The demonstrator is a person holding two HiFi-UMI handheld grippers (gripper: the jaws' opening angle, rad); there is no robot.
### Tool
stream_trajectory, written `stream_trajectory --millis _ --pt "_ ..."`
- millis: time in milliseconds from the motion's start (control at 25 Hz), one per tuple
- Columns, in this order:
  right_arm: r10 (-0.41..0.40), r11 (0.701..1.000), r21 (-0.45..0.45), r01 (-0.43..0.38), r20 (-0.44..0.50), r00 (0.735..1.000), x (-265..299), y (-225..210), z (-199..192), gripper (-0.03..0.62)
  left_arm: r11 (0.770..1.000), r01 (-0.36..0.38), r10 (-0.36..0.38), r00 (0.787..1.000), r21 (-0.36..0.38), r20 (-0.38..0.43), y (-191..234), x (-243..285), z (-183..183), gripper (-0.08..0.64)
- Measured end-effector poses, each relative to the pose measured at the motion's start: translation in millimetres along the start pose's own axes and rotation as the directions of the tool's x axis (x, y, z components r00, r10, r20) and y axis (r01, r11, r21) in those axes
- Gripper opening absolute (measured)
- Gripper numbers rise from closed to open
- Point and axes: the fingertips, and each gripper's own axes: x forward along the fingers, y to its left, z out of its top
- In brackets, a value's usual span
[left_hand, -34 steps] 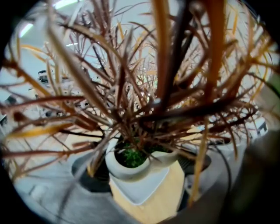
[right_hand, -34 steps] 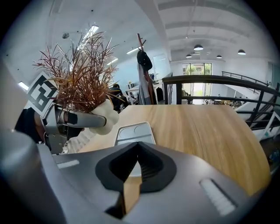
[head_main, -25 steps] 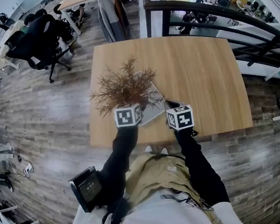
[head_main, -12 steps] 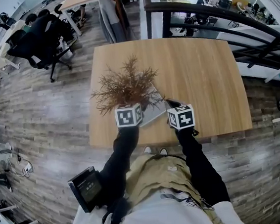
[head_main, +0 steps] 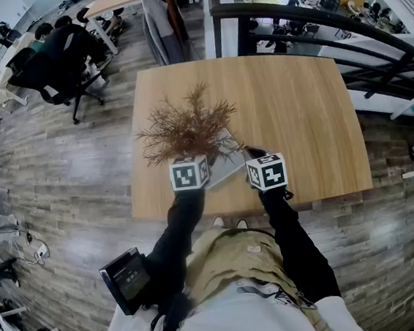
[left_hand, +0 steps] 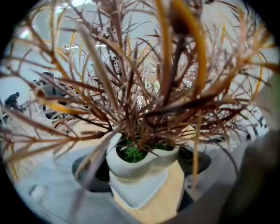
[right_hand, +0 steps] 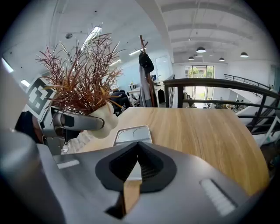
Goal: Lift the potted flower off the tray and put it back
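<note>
**Now lifting the flower clear of its tray**

Right now we are holding the potted flower (right_hand: 101, 124) in the air, just left of the tray (right_hand: 133, 134) and a little above it. Its rust-brown spiky leaves are fanning out over the pale pot. The left gripper (left_hand: 143, 165) is doing the carrying, with its fingers pressing narrow on the pot's sides, low under the foliage. We judge this is putting the grip on the firm body rather than on the brittle stems. We are holding the pot roughly upright, so the green filling at its mouth is not spilling.

Below, the tray is lying flat on the wooden counter (right_hand: 205, 131), its two round recesses showing bare. The right gripper (right_hand: 138, 151) is sitting low at the tray's near edge, its fingers drawn almost together with that edge between them. We are reading this as pinning the light tray so it is not riding up with the pot.

The lift is looking done, and we are judging that the return comes next: lowering the pot straight onto a recess. Drifting sideways is the risk, since the leaves are hiding the base from above.
</note>
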Motion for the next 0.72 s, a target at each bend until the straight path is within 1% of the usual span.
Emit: stream_trajectory --millis 560,720 --pt "-0.016 1.000 0.004 0.016 -0.008 1.000 4.5 -5.4 -2.2 0.005 1.000 0.007 -0.007 1.000 -0.001 -0.008 4.5 11.3 -4.4 0.460" --pt "-0.022 1.000 0.008 0.022 -0.006 1.000 5.8 -7.8 -3.3 0.005 1.000 0.013 -0.013 1.000 0.005 0.001 4.7 12.7 -3.8 0.460"
